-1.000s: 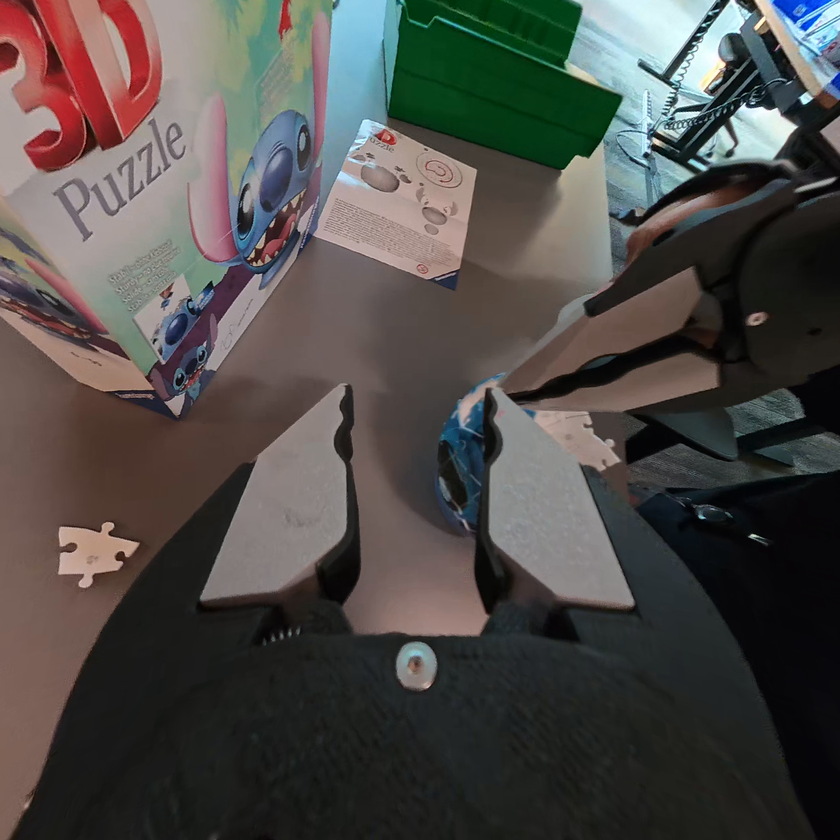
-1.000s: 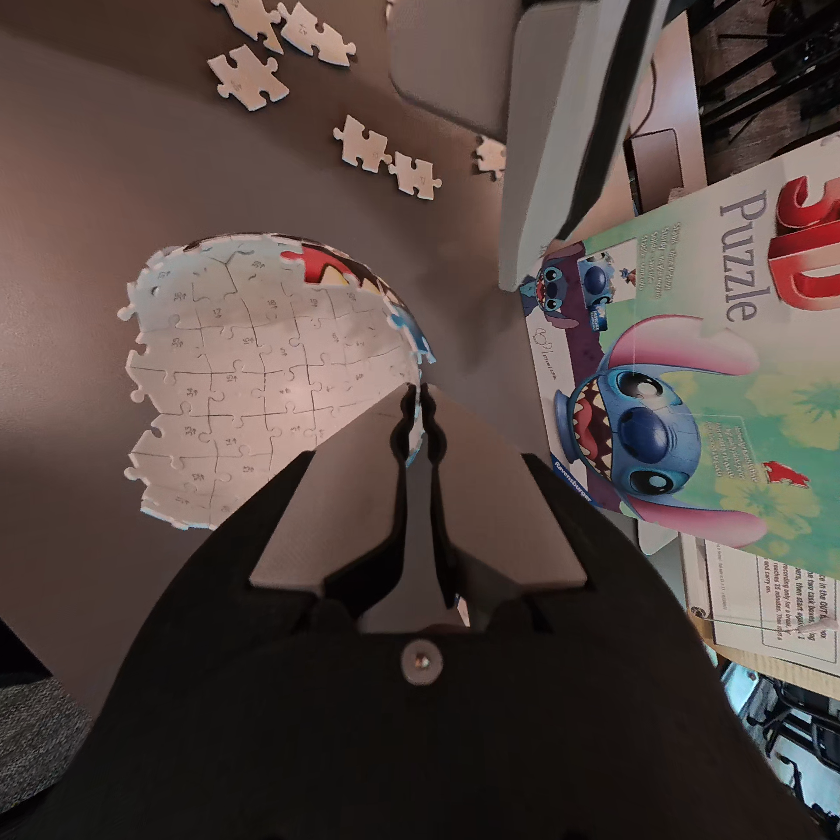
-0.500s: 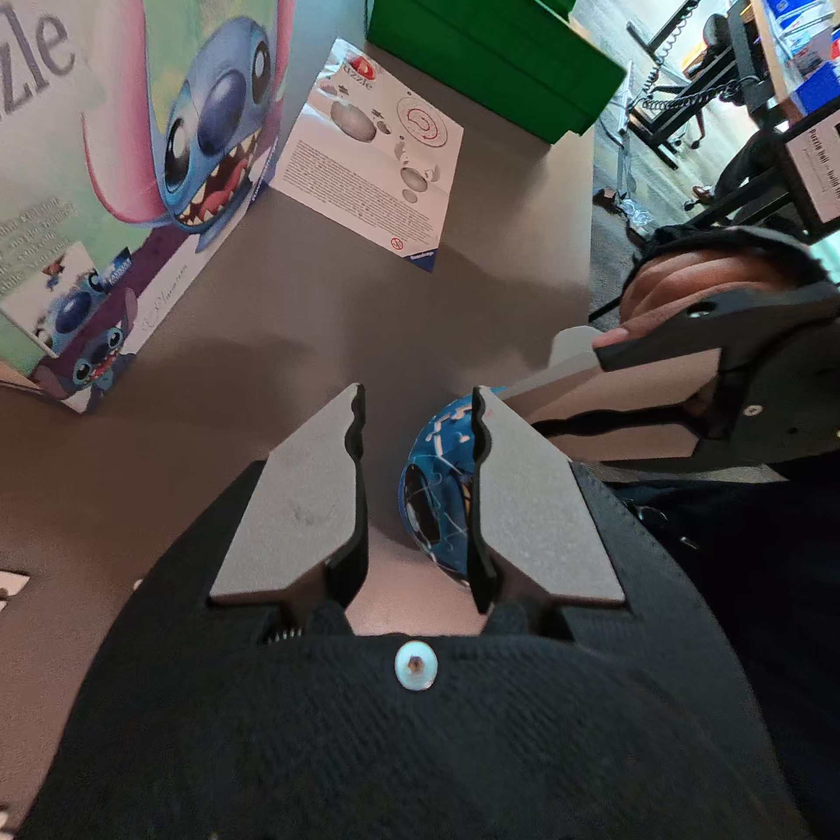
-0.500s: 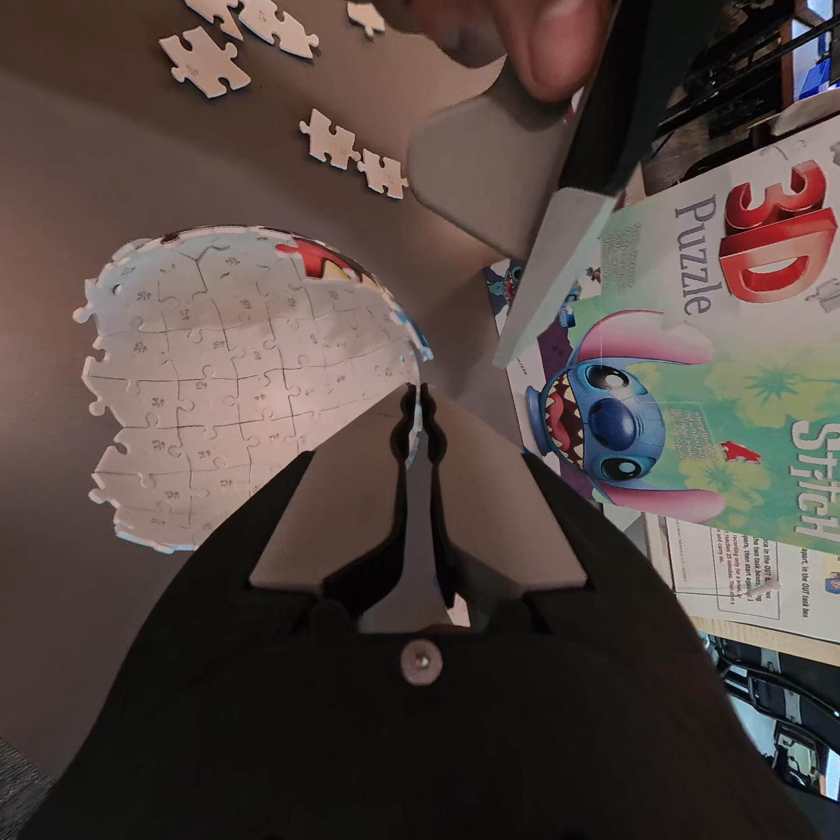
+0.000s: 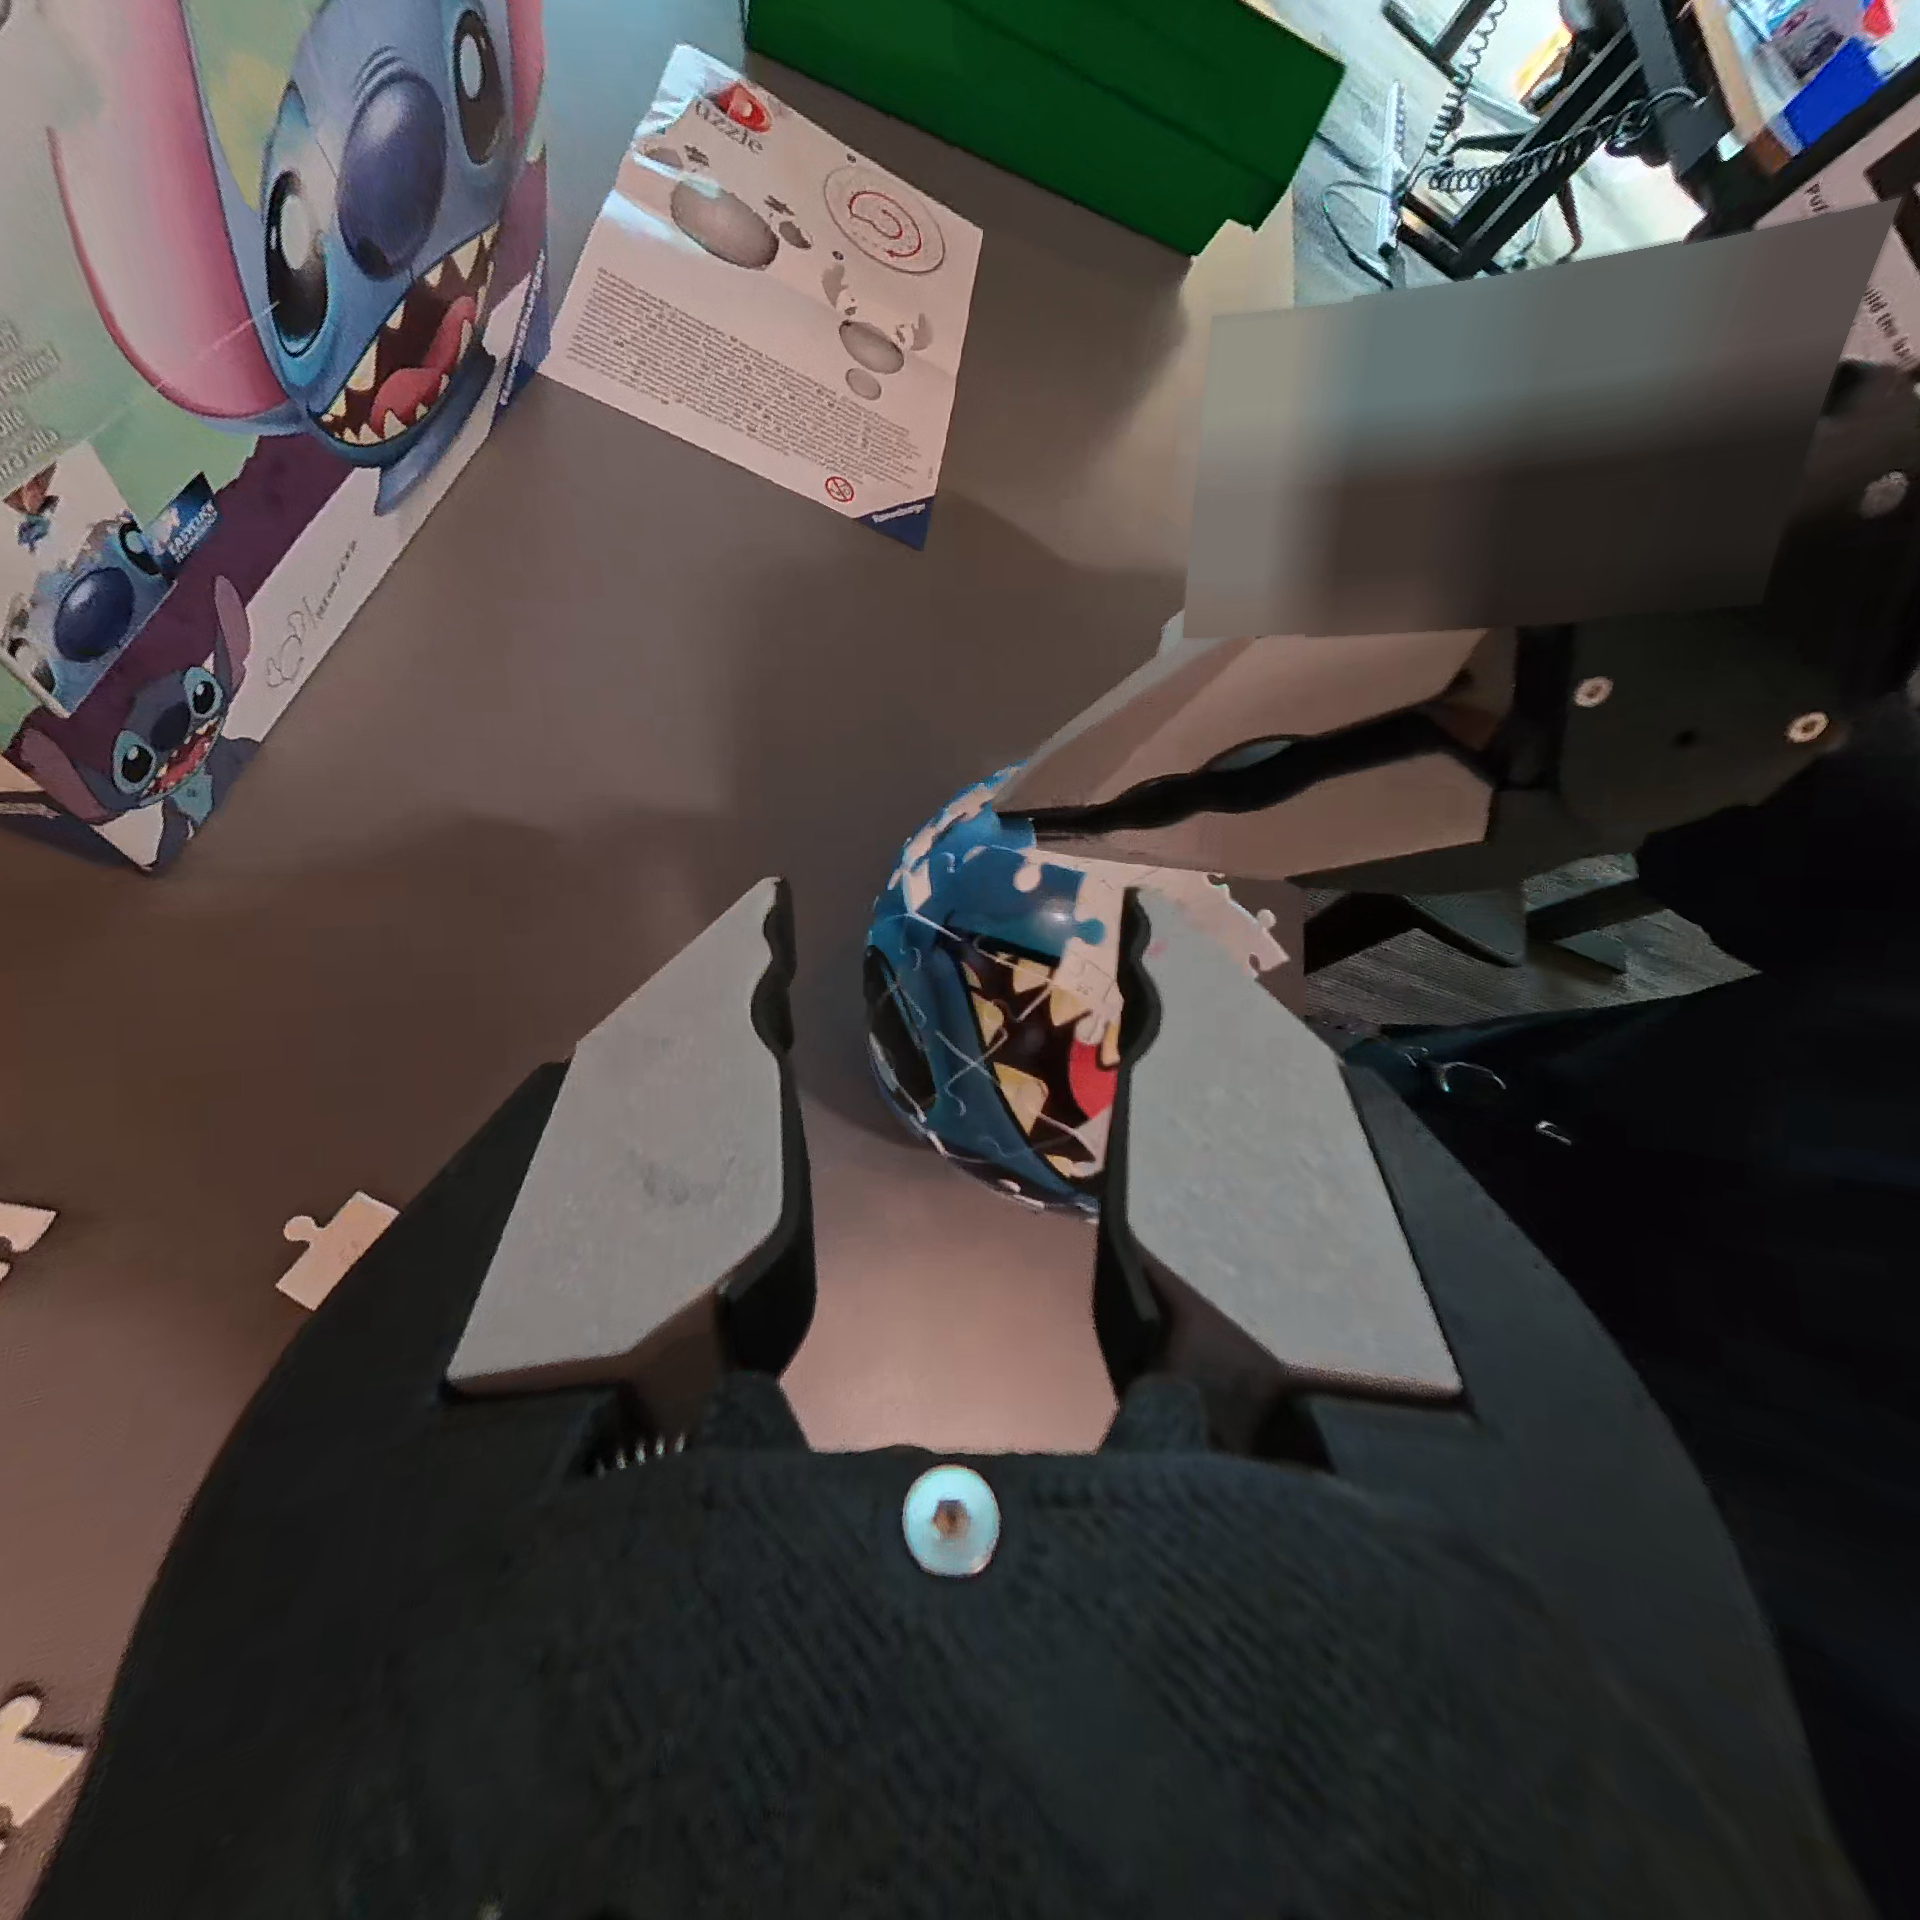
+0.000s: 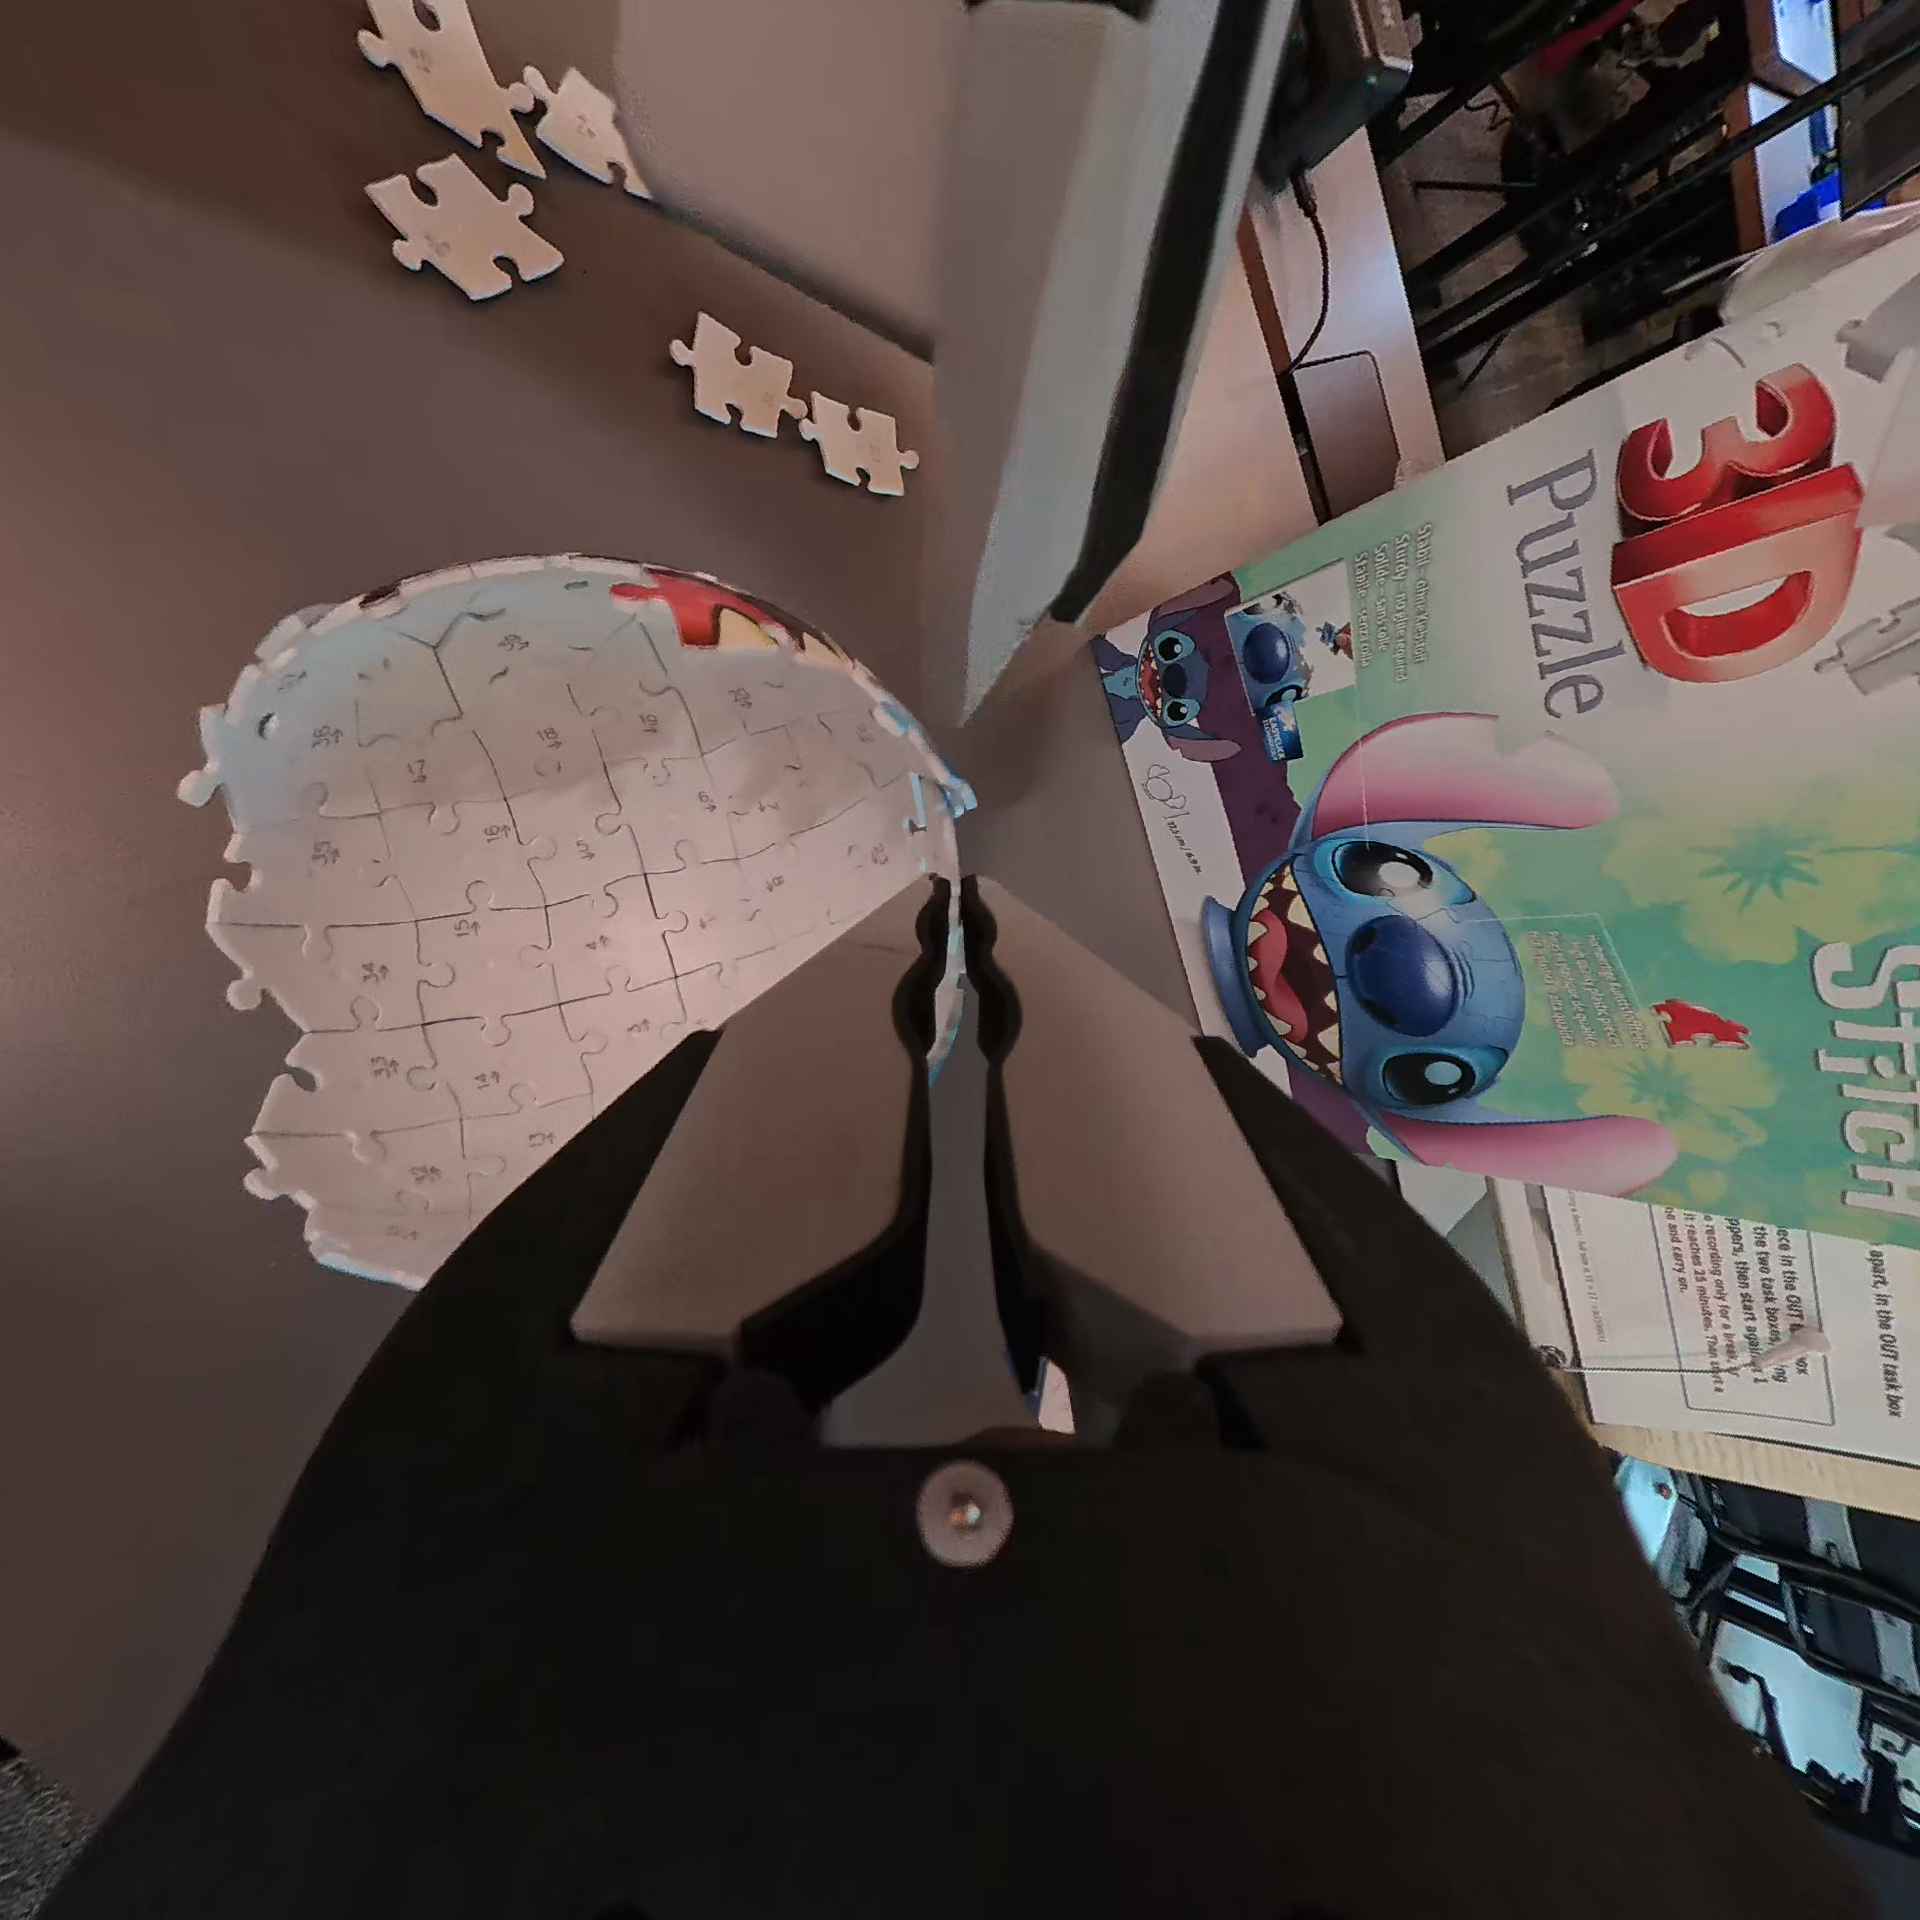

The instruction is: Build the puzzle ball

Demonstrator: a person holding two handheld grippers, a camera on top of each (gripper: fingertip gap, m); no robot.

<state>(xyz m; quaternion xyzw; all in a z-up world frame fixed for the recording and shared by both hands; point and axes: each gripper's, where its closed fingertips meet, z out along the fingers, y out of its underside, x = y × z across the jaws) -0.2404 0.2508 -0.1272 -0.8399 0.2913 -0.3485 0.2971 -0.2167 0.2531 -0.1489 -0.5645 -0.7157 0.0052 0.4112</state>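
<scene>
one half-built puzzle ball [image 6: 540, 883] sits just left of the right gripper [image 6: 956, 894] tips. four loose puzzle pieces [image 6: 462, 229] show beyond it, three more by the left gripper [image 5: 956, 925]. one puzzle box [image 6: 1558, 831], one instruction leaflet [image 5: 769, 322], one green bin [image 5: 1049, 94].

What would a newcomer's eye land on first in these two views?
First, the half-built puzzle ball, a white bowl of joined pieces on the grey table, its rim pinched by the shut right gripper. Next, the bright puzzle box lying to its right. The open left gripper flanks the ball's blue printed side, with loose pieces scattered beyond.
</scene>
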